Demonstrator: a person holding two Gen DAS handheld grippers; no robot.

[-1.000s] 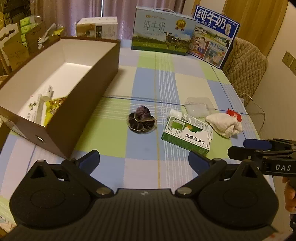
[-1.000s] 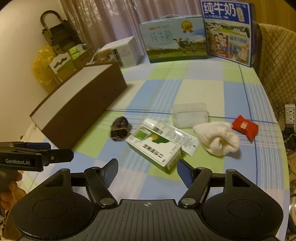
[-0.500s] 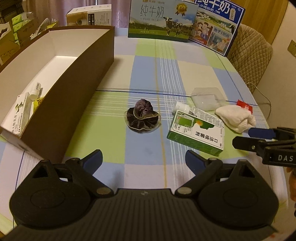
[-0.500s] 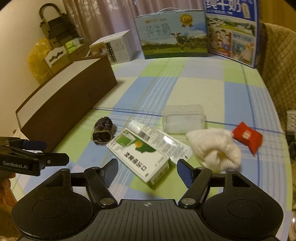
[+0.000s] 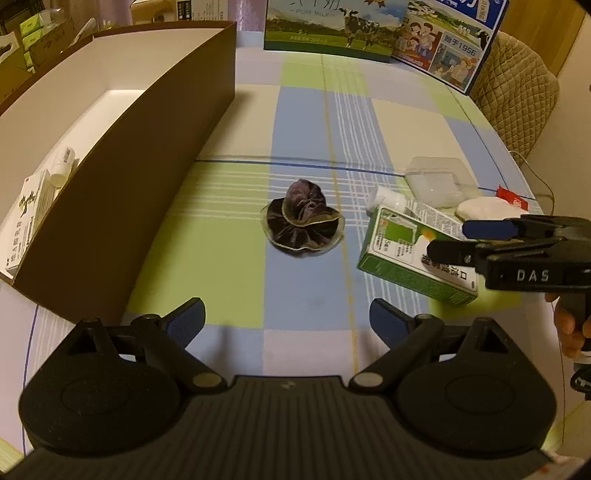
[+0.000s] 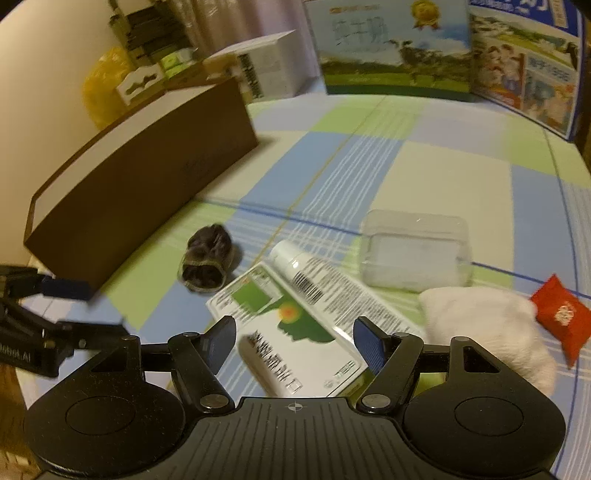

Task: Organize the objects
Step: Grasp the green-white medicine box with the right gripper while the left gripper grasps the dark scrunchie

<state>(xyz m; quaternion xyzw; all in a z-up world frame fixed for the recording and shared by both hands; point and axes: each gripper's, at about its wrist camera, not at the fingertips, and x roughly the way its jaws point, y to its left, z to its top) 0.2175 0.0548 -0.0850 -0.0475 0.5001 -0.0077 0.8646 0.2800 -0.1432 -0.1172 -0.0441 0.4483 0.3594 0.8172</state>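
Right gripper now lower, jaws parted and straddling green-and-white carton near table's right edge, ungripped; left gripper, open, jaws narrowed slightly, nearer dark scrunchie.

"DAS" stands in pale letters on the right tool, which reaches in from the right of the left tool's view. Far ahead of the left tool, the green milk carton reads "PURE MILK", and the blue carton beside it shows "1956". The left tool carries a partly cut "…obot.AI". Print on the green box is unreadable.
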